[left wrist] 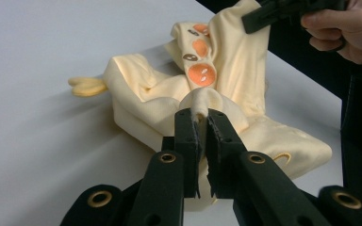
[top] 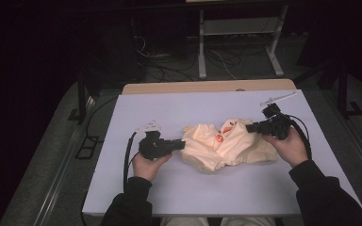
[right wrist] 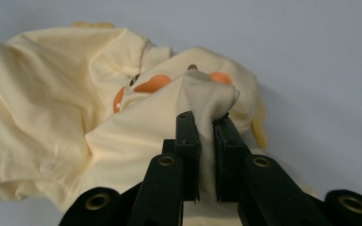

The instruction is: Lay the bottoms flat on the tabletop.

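Note:
A pale yellow garment (top: 226,146) with orange spots lies crumpled in the middle of the white table (top: 169,188). My left gripper (top: 183,144) is at its left edge, shut on a fold of the yellow cloth (left wrist: 202,101). My right gripper (top: 250,127) is at the garment's upper right, shut on a bunched fold (right wrist: 207,96) lifted off the table. In the left gripper view the garment (left wrist: 169,94) shows its orange spots (left wrist: 201,73), with the right gripper (left wrist: 264,16) and its hand at the top. The right gripper view shows the garment (right wrist: 52,94) spread to the left.
A thin white stick-like object (top: 278,98) lies near the table's far right corner. Beyond the far edge stand a metal frame (top: 238,42) and cables on the floor. The person's dark sleeves (top: 327,197) rest at the near edge.

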